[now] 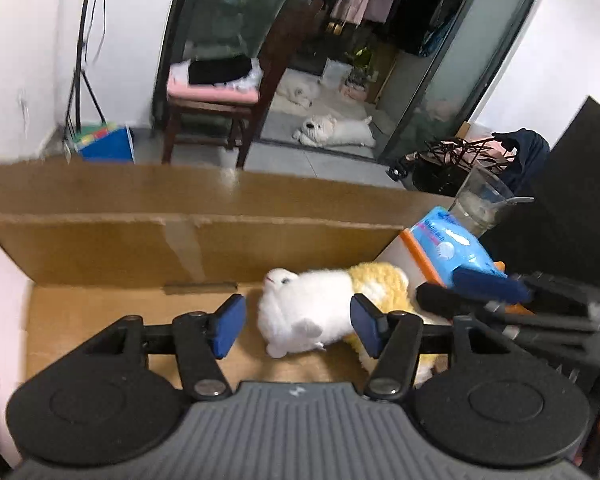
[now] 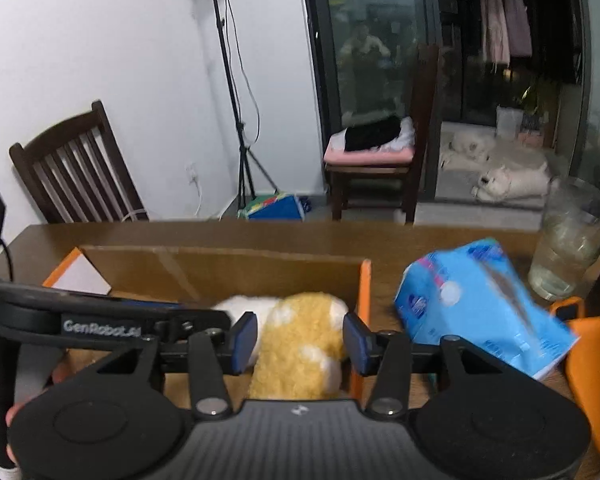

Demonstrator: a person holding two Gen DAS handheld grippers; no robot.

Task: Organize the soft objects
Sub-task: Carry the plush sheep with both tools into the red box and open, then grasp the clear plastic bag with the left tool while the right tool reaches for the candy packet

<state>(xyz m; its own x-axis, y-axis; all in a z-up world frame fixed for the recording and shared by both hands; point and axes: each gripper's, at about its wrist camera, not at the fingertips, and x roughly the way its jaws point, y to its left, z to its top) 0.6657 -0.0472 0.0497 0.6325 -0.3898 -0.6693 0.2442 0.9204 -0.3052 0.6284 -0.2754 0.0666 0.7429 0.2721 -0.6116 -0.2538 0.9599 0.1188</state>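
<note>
Both grippers are hovering over the open cardboard box (image 1: 100, 248), which sits on the wooden table (image 2: 440, 236). The plush toy (image 1: 300, 312), white front half and fluffy yellow back half, is lying on the floor of the box, over toward its orange-edged right wall. The left gripper (image 1: 298, 326) has its jaws roughly half open with the white part of the plush showing in the gap; the blue pads (image 1: 228, 326) don't look pressed into the fur, so it's not holding anything as far as I can see. Same deal with the right gripper (image 2: 300, 338): jaws partly open, yellow end of the plush framed between them, and the pads look right up against the fur but not squeezing it. Just outside the box's right wall there's a blue tissue pack (image 2: 480, 308) tilted on the table, and beyond that a clear glass (image 2: 568, 244).
</note>
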